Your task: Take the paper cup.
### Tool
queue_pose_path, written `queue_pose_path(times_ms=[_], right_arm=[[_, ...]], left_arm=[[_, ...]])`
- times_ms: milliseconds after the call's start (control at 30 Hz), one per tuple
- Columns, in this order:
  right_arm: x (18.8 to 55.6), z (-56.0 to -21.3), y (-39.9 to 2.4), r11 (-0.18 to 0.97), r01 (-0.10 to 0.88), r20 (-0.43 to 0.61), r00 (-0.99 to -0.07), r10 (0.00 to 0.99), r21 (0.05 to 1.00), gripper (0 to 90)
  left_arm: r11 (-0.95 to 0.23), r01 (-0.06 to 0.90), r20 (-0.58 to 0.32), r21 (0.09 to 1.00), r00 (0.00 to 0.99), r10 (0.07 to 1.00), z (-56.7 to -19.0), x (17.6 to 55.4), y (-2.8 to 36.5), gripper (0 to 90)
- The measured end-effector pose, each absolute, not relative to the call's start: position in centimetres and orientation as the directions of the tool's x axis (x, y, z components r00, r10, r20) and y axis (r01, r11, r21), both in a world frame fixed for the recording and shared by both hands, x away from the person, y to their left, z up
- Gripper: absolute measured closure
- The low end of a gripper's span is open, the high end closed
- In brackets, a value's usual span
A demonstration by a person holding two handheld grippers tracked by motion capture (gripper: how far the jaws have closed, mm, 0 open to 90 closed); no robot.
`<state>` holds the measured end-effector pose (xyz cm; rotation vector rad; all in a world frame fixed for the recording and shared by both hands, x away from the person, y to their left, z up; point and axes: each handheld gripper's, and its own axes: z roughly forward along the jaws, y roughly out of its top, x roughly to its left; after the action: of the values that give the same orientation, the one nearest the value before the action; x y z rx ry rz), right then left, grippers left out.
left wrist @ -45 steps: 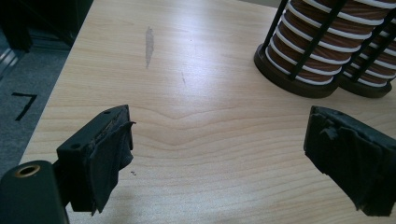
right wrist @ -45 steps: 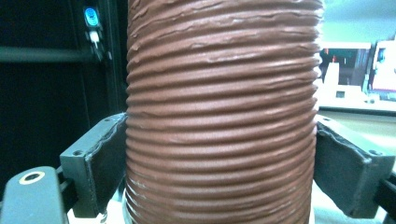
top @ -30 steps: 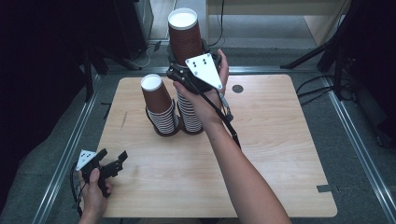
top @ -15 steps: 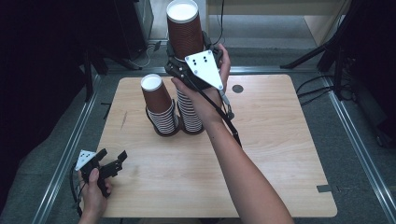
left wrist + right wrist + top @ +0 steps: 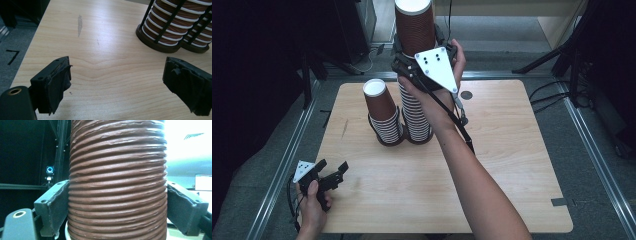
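I find no readable word, brand or number anywhere. The nearest thing is a black angular tape mark (image 5: 12, 56) on the grey floor beside my table (shaped like a 7, perhaps just tape).

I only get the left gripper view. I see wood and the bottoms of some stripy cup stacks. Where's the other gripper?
Observer: The right gripper is up over the taller stack, clamped on a brown ridged cup.
Child: Is that cup by itself?
Observer: It is at the top of the taller stack; whether it has come free, I cannot tell.
Child: What's on the other stack?
Observer: The shorter stack ends in an upside-down cup with a white base.
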<state>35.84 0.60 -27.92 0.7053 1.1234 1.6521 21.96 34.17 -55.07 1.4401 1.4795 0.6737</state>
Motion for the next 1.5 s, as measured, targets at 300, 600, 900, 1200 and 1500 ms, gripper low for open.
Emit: queue_pose_path(times_ms=[300, 600, 900, 1200, 1500], right_arm=[[35.4, -26.9, -0.8, -0.096, -0.409, -0.051, -0.334, 0.941, 0.908, 13.0], [35.2, -26.5, -2.8, -0.071, -0.416, -0.064, -0.301, 0.951, 0.907, 12.9], [34.5, -26.0, -5.6, -0.070, -0.433, -0.055, -0.270, 0.961, 0.899, 12.8], [34.1, -27.1, -8.3, -0.061, -0.419, -0.052, -0.254, 0.966, 0.906, 12.8], [33.1, -29.7, -10.7, -0.032, -0.401, -0.069, -0.233, 0.970, 0.915, 13.0]], left_arm=[[0.161, 0.449, -0.239, 0.879, 0.123, 0.963, -55.1, 22.0, 34.1, 7.9], [0.159, 0.443, -0.238, 0.882, 0.129, 0.962, -55.0, 21.9, 34.1, 7.9], [0.155, 0.444, -0.232, 0.883, 0.124, 0.965, -55.0, 21.9, 34.1, 7.9], [0.145, 0.435, -0.219, 0.889, 0.126, 0.967, -55.0, 21.9, 33.9, 7.9], [0.145, 0.438, -0.224, 0.887, 0.136, 0.965, -54.8, 21.8, 34.1, 7.9]])
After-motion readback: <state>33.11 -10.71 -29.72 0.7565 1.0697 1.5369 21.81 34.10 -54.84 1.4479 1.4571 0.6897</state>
